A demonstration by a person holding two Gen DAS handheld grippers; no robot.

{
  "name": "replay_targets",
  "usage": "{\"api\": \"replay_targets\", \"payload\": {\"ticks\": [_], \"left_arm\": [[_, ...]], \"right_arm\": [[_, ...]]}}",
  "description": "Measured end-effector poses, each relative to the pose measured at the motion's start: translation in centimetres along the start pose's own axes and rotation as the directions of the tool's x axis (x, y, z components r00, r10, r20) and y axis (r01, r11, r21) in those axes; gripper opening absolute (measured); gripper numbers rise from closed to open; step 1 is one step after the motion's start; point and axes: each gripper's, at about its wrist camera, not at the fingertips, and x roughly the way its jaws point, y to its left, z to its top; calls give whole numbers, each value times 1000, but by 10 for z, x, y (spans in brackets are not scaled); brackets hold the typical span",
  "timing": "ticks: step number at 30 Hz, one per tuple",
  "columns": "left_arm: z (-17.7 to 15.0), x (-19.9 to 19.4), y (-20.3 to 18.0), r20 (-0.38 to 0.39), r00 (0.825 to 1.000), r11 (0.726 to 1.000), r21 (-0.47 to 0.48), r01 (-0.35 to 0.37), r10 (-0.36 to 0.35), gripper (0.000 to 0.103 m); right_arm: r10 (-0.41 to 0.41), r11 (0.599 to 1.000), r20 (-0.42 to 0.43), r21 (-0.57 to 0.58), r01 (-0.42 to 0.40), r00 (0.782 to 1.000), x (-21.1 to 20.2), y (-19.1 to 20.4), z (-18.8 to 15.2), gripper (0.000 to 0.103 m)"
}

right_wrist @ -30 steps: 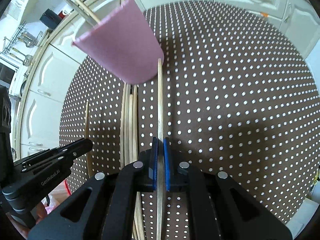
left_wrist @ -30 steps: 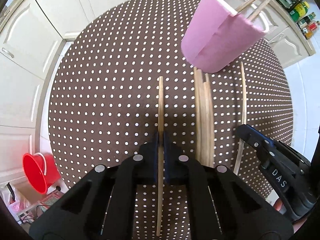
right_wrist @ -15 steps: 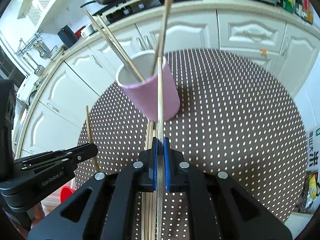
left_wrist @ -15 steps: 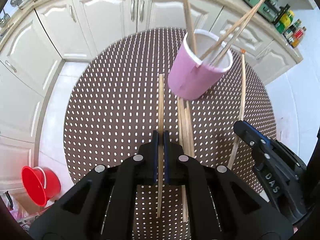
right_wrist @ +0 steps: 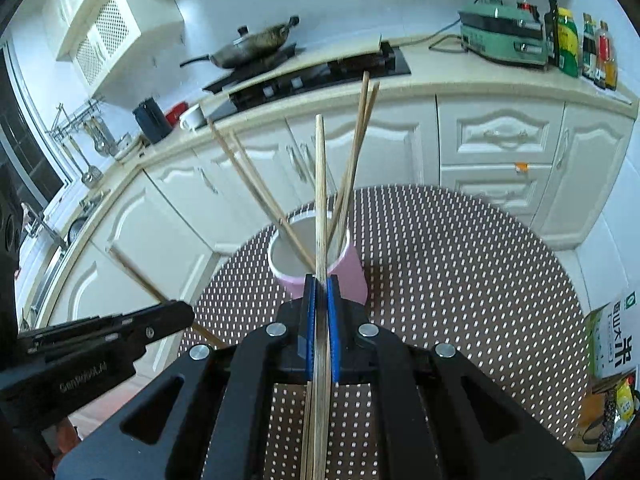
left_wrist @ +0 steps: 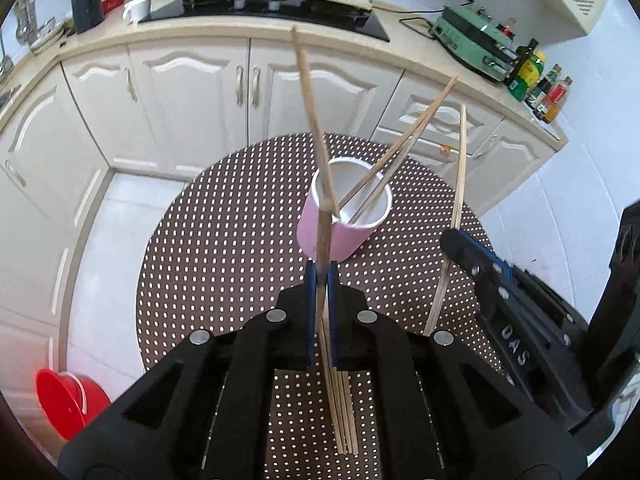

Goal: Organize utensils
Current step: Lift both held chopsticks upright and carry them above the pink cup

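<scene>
A pink cup [left_wrist: 340, 236] [right_wrist: 352, 276] stands on the dotted brown round table [left_wrist: 224, 264], with several wooden chopsticks [left_wrist: 308, 92] leaning in it. My left gripper [left_wrist: 321, 268] is shut on one chopstick [left_wrist: 322, 240] and hangs above the table, on the near side of the cup. Several loose chopsticks [left_wrist: 344, 412] lie on the table beneath it. My right gripper [right_wrist: 321, 280] is shut on another chopstick [right_wrist: 319, 184], which points up over the cup. Each gripper shows in the other's view: the right gripper [left_wrist: 452, 240] with its stick [left_wrist: 460, 168], the left gripper [right_wrist: 182, 314] with its stick [right_wrist: 136, 274].
White kitchen cabinets [left_wrist: 192, 112] curve behind the table under a counter with a hob [left_wrist: 280, 4], a pan [right_wrist: 256, 44], a green appliance [right_wrist: 504, 36] and bottles [right_wrist: 580, 44]. A red bucket [left_wrist: 64, 400] sits on the floor at the left. Bags [right_wrist: 612, 356] lie at the right.
Both grippers have lifted their chopsticks up off the table and tilted upward. The cup now sits lower and farther off, and the cabinets and counter have come into view.
</scene>
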Motion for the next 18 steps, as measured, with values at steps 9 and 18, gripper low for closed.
{"api": "replay_targets", "payload": {"ticks": [9,18], "left_arm": [[27,-28,-14,40,998,997,59,40,-42,6],[52,-50,-24,66,997,990,133,35,-44,6]], "right_arm": [[-35,998,163,63,25,986,-21,-8,39,5],[-15,996,254,94,-9,967,-29,-9,70,5]]}}
